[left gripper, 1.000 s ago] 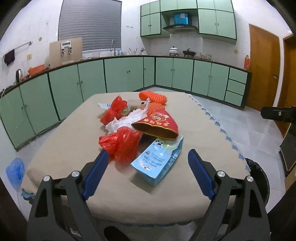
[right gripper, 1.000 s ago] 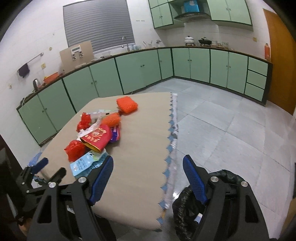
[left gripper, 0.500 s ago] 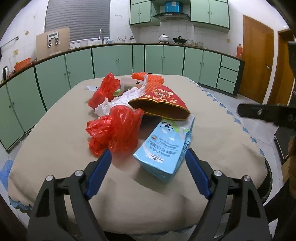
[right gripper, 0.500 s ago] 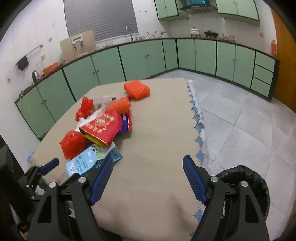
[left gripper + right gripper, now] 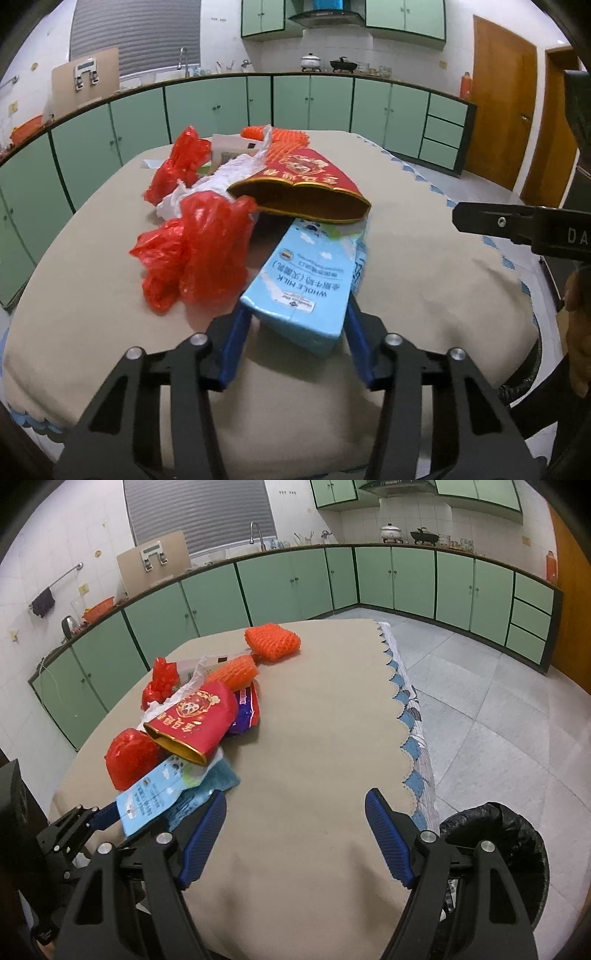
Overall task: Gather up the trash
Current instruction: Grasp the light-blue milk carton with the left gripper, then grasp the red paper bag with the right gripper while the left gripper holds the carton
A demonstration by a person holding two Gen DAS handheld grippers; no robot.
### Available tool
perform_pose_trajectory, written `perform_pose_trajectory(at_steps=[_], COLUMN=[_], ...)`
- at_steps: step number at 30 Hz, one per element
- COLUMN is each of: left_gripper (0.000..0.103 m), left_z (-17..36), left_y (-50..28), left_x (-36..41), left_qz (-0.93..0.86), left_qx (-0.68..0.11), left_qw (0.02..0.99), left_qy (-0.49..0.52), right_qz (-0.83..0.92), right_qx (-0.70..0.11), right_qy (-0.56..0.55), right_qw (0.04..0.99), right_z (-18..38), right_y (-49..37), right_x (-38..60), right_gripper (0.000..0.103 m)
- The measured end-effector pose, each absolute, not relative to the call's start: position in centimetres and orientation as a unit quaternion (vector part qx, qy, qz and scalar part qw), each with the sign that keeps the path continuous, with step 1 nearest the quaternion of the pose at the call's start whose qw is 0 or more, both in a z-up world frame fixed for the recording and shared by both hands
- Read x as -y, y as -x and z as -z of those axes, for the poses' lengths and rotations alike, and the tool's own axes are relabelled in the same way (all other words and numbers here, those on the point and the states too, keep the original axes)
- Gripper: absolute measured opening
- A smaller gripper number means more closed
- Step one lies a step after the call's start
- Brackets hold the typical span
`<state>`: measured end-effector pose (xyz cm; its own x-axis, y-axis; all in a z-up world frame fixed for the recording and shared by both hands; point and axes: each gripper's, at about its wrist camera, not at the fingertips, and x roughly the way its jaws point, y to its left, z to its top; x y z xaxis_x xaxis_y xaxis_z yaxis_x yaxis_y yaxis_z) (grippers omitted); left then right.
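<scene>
A matt beige cloth covers the bench [image 5: 314, 757], while the crumpled red bags [image 5: 199, 251] are thin, glossy plastic. The milk carton [image 5: 314, 280] looks like smooth printed card, the orange netting [image 5: 272, 641] spongy foam, and the bin liner [image 5: 495, 834] shiny black plastic.

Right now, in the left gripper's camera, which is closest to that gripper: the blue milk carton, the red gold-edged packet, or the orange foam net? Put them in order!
1. Milk carton: between the closing jaws of the left gripper.
2. Red gold-edged packet: behind it, mid-table.
3. Orange foam net: farthest, at the pile's back.
</scene>
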<state>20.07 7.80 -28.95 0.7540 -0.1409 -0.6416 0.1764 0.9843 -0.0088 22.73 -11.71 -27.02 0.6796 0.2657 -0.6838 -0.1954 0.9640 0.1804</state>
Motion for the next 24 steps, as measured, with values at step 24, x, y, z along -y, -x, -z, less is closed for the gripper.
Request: perform_pose_trajectory(at_steps=[24], left_gripper=[0.043], left_z=[22.6], left_y=[-12.6], left_x=[-11.5], left_qz=[0.029], left_qx=[-0.297], left_qw=[0.954], left_qy=[0.019], right_qz=[-0.163], right_qx=[-0.365], right_qy=[-0.032], right_qw=[0.916], right_z=[26.1], right_y=[-22.8], right_x=[9.4], right_gripper=[0.076])
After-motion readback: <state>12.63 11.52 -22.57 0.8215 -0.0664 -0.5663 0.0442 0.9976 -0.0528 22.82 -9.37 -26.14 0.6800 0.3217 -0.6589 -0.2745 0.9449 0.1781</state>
